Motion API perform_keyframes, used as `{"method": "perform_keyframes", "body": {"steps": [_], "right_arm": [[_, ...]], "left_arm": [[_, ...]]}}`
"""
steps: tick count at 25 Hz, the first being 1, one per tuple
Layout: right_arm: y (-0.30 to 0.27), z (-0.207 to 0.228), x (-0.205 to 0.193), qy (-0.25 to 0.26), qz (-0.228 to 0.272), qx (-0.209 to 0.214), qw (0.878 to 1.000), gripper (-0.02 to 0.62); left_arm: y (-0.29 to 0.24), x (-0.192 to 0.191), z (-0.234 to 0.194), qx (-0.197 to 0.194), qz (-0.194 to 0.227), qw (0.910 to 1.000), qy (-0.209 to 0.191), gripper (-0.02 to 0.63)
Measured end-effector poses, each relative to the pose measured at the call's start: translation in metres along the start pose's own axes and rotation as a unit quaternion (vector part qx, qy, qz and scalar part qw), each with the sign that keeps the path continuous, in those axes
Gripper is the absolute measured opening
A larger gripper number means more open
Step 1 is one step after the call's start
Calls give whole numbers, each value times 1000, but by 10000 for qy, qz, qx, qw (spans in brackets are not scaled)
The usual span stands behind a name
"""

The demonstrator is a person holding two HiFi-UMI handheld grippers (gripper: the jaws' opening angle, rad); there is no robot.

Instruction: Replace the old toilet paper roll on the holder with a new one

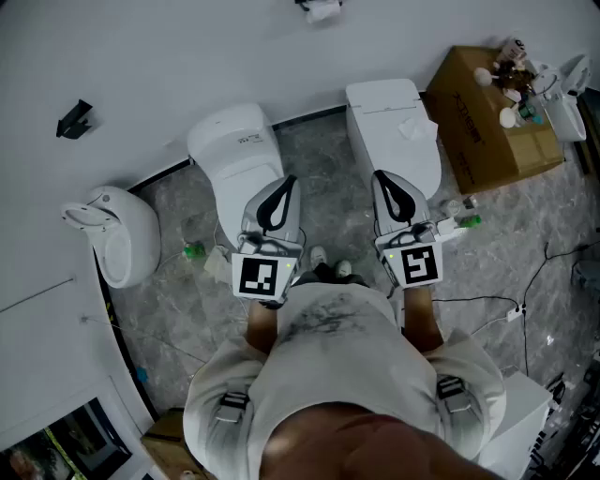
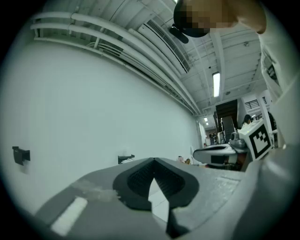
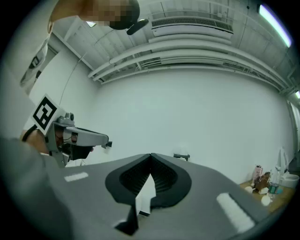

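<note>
Head view: I stand facing a white wall (image 1: 187, 56) with two toilets backed against it. The left toilet (image 1: 234, 150) sits under my left gripper (image 1: 286, 183), the right toilet (image 1: 394, 122) under my right gripper (image 1: 384, 178). A strip of grey stone floor (image 1: 323, 178) runs open between them up to the wall. A rounded white fixture (image 1: 117, 230) closes off the left side. On the right, a cardboard box (image 1: 487, 131) stands against the wall, and cables (image 1: 553, 258) trail across the floor near it.

Both grippers are held level and side by side, pointing at the wall. Each has its jaws pressed together with nothing between them, and the two gripper views confirm this.

The toilet paper roll (image 1: 323, 11) is on its holder (image 1: 305, 4), high on the wall above the gap between the toilets and well clear of both grippers. The top edge of the head view cuts it off. In the gripper views it is only a faint pale smudge on a dark bracket. Its long axis seems to lie level along the wall, but it is too small to be sure.

A separate black bracket (image 1: 75, 119) sits further left on the wall. The small white items on the box are too small to identify.
</note>
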State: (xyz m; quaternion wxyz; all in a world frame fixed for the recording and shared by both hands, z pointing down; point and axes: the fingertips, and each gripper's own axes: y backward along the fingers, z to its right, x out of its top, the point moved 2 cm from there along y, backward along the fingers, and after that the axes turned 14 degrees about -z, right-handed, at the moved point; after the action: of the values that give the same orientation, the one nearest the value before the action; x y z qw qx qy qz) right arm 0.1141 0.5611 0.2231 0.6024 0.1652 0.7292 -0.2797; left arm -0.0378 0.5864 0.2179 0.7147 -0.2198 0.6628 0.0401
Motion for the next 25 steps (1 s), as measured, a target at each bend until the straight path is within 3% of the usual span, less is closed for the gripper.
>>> {"method": "perform_keyframes", "body": {"steps": [13, 25], "right_arm": [[20, 18, -8, -168, 137, -1, 9998, 2], [-42, 36, -5, -176, 62, -2, 9998, 2]], "left_arm": [[-5, -5, 32, 153, -94, 9998, -52, 3], [-58, 0, -10, 85, -58, 9999, -11, 3]]}}
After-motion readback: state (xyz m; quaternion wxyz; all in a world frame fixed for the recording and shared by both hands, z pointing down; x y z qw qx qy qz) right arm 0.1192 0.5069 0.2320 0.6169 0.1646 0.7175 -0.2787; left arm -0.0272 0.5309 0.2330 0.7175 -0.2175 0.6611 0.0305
